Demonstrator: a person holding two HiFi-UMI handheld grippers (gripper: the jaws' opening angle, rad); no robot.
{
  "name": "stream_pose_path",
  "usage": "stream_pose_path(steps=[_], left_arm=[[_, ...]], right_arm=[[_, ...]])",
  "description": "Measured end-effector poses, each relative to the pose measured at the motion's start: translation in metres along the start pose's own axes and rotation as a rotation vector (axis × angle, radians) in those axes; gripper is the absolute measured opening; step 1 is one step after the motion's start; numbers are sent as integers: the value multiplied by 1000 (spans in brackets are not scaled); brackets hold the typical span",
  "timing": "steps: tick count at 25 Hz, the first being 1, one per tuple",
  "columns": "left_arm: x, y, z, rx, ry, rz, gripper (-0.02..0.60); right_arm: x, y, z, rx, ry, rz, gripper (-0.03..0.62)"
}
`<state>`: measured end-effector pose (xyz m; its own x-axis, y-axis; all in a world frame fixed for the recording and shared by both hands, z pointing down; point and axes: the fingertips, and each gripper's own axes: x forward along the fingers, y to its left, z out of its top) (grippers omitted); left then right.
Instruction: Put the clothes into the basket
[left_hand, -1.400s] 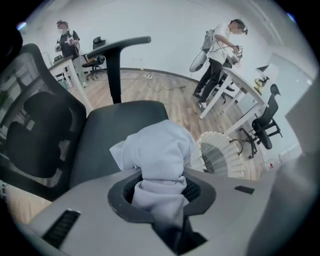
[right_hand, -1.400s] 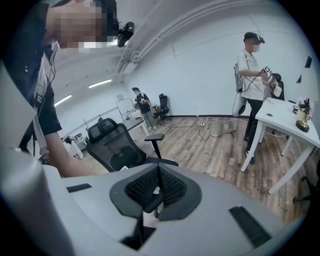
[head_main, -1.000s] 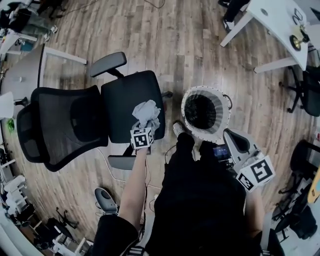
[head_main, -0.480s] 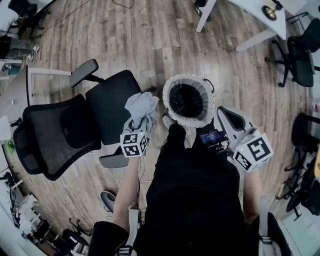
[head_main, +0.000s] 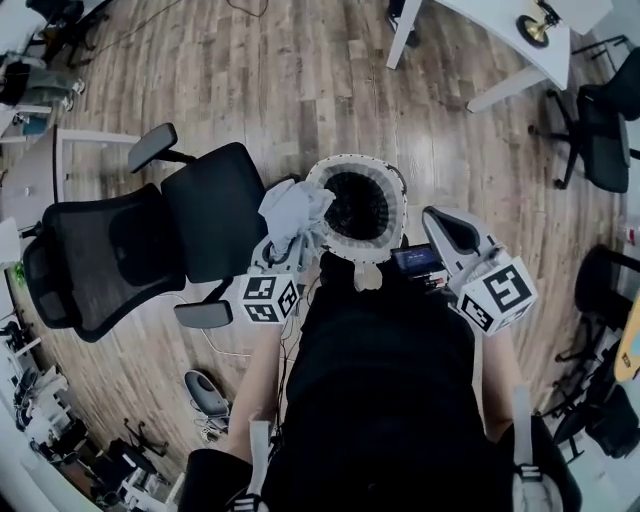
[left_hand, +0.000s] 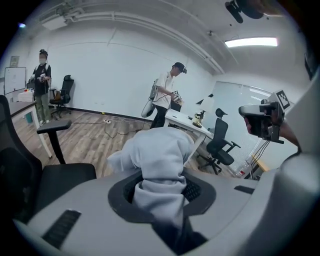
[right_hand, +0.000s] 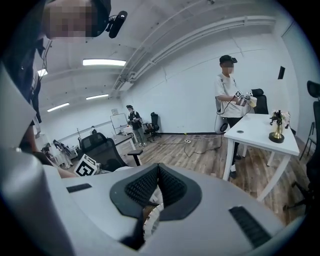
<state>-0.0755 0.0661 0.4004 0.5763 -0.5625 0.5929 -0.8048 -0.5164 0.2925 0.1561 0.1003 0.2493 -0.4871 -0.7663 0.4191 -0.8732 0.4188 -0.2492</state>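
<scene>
Left gripper (head_main: 288, 243): fingers (left_hand: 196, 189) clenched on a crumpled light grey cloth (head_main: 296, 208). In the left gripper view the cloth fills the gap between the pads and bulges out past the tips in a rounded lump.

The round basket with a white ribbed wall and a black inside (head_main: 393, 225) stands on the wood plank floor (head_main: 300, 90), right in front of the person's legs. In the head view the cloth hangs in the air at the basket's left rim and overlaps the edge of that rim. It is not down inside the basket. The left gripper's marker cube (head_main: 270, 298) sits to the near left of the basket.

Right gripper (head_main: 433, 215): just right of the basket, tips towards its right rim, apart from the cloth. Its fingers (right_hand: 143, 188) are pressed together with nothing between them. A bit of the basket's white rim shows below them in the right gripper view.

A black mesh office chair (head_main: 150, 240) stands left of the basket, seat side nearest it. A white-topped surface on white legs (head_main: 480, 45) stands well beyond the basket, up and to the right. A standing person in a white top (right_hand: 227, 92) is next to it.
</scene>
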Motion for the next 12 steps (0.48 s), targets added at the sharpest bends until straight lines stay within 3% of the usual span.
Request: stream_pose_path(steps=[4, 9, 12], left_arm=[[12, -36, -3, -40, -6, 41, 114], [33, -71, -16, -25, 31, 97, 114], [46, -85, -25, -81, 32, 115, 114]], right_arm=[[-12, -29, -3, -9, 17, 65, 15], [-15, -60, -18, -9, 64, 152, 15], [-14, -73, -30, -1, 97, 204, 15]])
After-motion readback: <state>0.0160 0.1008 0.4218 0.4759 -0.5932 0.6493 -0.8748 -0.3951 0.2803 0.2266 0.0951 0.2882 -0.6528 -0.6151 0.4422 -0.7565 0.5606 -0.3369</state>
